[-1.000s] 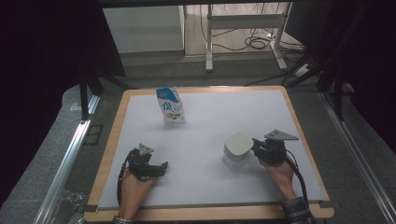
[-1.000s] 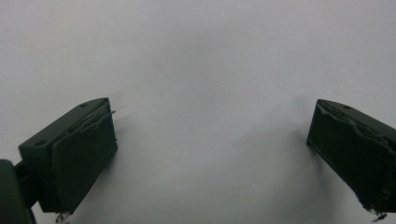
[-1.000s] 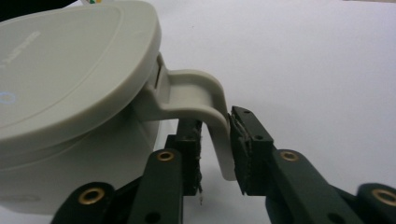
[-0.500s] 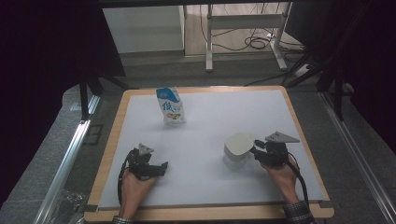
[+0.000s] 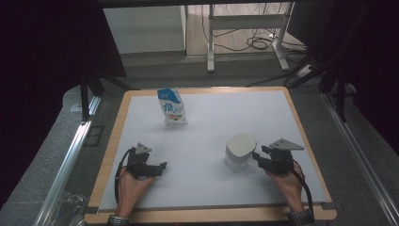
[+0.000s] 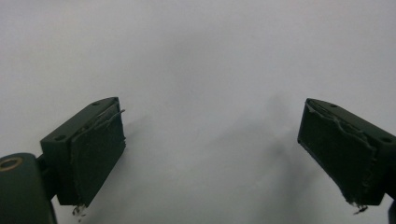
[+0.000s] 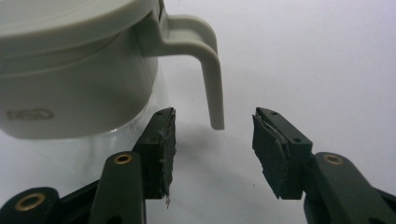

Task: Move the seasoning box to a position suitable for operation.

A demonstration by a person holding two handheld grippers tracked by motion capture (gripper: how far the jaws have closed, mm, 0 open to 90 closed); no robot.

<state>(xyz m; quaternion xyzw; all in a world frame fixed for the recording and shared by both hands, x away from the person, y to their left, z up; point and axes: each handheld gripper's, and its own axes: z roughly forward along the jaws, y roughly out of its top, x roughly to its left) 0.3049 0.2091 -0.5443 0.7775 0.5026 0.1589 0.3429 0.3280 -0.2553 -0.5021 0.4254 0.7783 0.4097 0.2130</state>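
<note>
Right gripper (image 7: 212, 140) stands with its jaws parted and gripping nothing, the handle (image 7: 205, 60) of the pale lidded jug (image 7: 74, 79) hanging just ahead of the gap, a closeness its own view resolves (from the high view, jug (image 5: 239, 151) and right gripper (image 5: 258, 157) seem to touch). Left gripper (image 6: 212, 149) gapes wide over bare white table (image 6: 210, 56), with a blue-and-white snack bag (image 5: 171, 107) standing well beyond it.

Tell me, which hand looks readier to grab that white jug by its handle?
The right. The right gripper is open right at the jug, its handle just ahead of the jaws. The left gripper is open over bare table, far away.
</note>
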